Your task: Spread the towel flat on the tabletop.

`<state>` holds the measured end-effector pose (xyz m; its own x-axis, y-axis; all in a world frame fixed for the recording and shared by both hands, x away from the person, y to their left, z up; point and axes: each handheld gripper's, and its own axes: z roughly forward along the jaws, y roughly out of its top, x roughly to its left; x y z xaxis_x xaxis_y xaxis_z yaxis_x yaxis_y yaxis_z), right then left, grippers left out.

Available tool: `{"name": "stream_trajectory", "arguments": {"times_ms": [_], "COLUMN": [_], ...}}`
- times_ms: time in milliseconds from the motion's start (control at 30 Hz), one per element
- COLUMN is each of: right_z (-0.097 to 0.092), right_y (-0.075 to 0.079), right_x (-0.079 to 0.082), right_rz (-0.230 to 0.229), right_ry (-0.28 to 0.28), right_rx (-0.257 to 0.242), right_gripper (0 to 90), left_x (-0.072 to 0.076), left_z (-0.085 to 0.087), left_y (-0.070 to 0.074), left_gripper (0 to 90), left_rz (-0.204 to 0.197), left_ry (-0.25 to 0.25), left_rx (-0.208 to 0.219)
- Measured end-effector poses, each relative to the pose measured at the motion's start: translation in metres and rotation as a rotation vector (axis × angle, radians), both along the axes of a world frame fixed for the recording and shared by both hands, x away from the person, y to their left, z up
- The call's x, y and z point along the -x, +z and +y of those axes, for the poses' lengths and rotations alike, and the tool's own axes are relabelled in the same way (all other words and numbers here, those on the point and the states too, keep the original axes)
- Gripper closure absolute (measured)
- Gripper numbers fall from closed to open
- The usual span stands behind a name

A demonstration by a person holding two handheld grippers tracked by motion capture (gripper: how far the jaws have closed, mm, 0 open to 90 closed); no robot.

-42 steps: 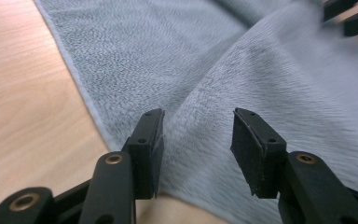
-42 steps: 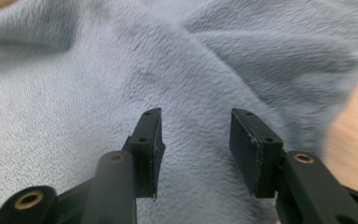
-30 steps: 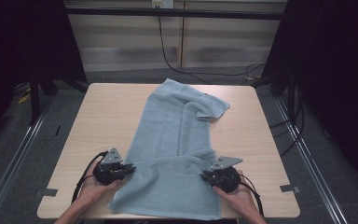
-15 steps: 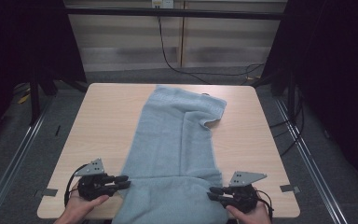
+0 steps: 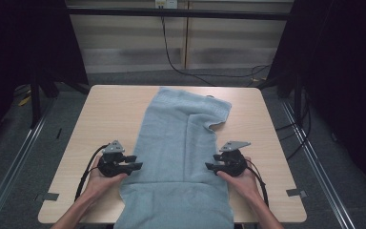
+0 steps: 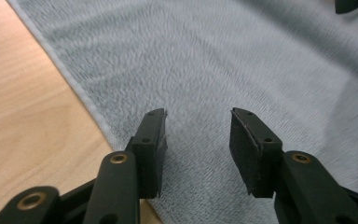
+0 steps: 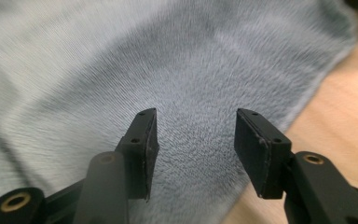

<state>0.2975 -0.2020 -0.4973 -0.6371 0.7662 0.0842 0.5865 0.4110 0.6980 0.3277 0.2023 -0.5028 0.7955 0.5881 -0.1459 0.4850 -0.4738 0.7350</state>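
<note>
I have the light blue towel lengthwise on the bench, near end overhanging. Left gripper and right gripper have just been opening, fingers empty at its edges. Judged released after straightening; next needs a fresh grip for folding.

A pale wooden table sits mid-frame in the high view, and one blue-grey towel runs down its centre, from the far edge to over the near edge at the bottom. The towel's upper right corner is folded over.
</note>
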Motion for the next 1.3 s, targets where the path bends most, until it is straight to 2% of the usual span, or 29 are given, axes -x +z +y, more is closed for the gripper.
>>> {"name": "stream_trajectory", "arguments": {"times_ms": [67, 100, 167, 233, 267, 333, 367, 400, 433, 467, 533, 600, 633, 733, 800, 867, 900, 933, 1100, 1233, 1300], "right_z": [0.004, 0.005, 0.008, 0.011, 0.009, -0.001, -0.007, -0.013, -0.020, -0.022, -0.024, -0.022, -0.021, -0.020, -0.021, -0.023, -0.024, -0.024, -0.022, -0.024, -0.025], "right_y": [-0.004, -0.004, -0.003, -0.002, -0.001, 0.000, 0.001, 0.002, 0.004, 0.005, 0.007, 0.006, 0.005, 0.004, 0.004, 0.005, 0.005, 0.006, 0.003, 0.004, 0.005], "right_x": [0.002, 0.003, 0.009, 0.013, 0.013, 0.012, 0.012, 0.012, 0.014, 0.016, 0.021, 0.028, 0.032, 0.044, 0.051, 0.054, 0.055, 0.056, 0.061, 0.077, 0.087], "right_rz": [-0.024, -0.029, -0.037, -0.053, -0.051, -0.021, -0.016, -0.013, -0.007, -0.010, -0.002, -0.005, -0.005, 0.007, 0.013, 0.008, 0.008, 0.015, 0.052, 0.075, 0.077], "right_ry": [0.007, 0.011, 0.028, 0.030, 0.014, -0.020, -0.032, -0.046, -0.052, -0.057, -0.054, -0.035, -0.012, 0.003, 0.010, 0.021, 0.026, 0.024, 0.042, 0.051, 0.066], "right_rx": [0.034, 0.041, 0.045, 0.083, 0.092, 0.062, 0.060, 0.044, 0.016, 0.024, 0.023, 0.033, 0.036, 0.042, 0.017, 0.015, 0.002, -0.006, -0.036, -0.073, -0.092], "right_gripper": [49.6, 57.4, 79.2, 84.6, 85.4, 85.8, 85.9, 86.0, 86.1, 86.1, 86.0, 85.9, 85.6, 84.6, 83.7, 82.8, 83.0, 83.4, 84.3, 83.1, 80.1], "left_x": [0.005, 0.007, 0.008, 0.009, 0.008, 0.007, 0.006, 0.004, 0.004, 0.003, 0.006, 0.012, 0.016, 0.026, 0.033, 0.039, 0.042, 0.045, 0.068, 0.083, 0.085], "left_z": [-0.001, -0.001, -0.001, 0.000, 0.001, 0.003, 0.004, 0.004, 0.004, 0.003, 0.001, 0.001, 0.002, 0.009, 0.012, 0.014, 0.015, 0.018, 0.021, 0.025, 0.029], "left_y": [0.000, 0.001, 0.001, 0.001, 0.001, 0.000, 0.000, -0.001, -0.001, -0.002, -0.002, 0.000, 0.000, 0.000, 0.000, 0.000, 0.001, 0.001, 0.003, 0.005, 0.009], "left_gripper": [62.1, 69.8, 78.4, 84.3, 85.1, 85.3, 85.4, 85.3, 85.2, 85.1, 84.3, 84.3, 84.3, 84.3, 84.2, 84.1, 83.9, 83.8, 84.6, 82.3, 76.5], "left_rz": [-0.041, -0.044, -0.072, -0.069, -0.064, -0.048, -0.046, -0.032, -0.027, -0.025, -0.002, -0.010, -0.003, 0.021, 0.040, 0.059, 0.081, 0.092, 0.090, 0.106, 0.091], "left_ry": [-0.010, -0.014, -0.025, -0.023, -0.018, -0.010, -0.010, -0.007, -0.008, -0.016, -0.011, -0.022, -0.022, -0.039, -0.045, -0.061, -0.072, -0.075, -0.087, -0.124, -0.119], "left_rx": [-0.034, -0.056, -0.078, -0.073, -0.063, -0.050, -0.045, -0.022, -0.014, -0.008, 0.005, -0.012, -0.005, 0.014, 0.025, 0.031, 0.037, 0.054, 0.035, 0.049, 0.089]}}
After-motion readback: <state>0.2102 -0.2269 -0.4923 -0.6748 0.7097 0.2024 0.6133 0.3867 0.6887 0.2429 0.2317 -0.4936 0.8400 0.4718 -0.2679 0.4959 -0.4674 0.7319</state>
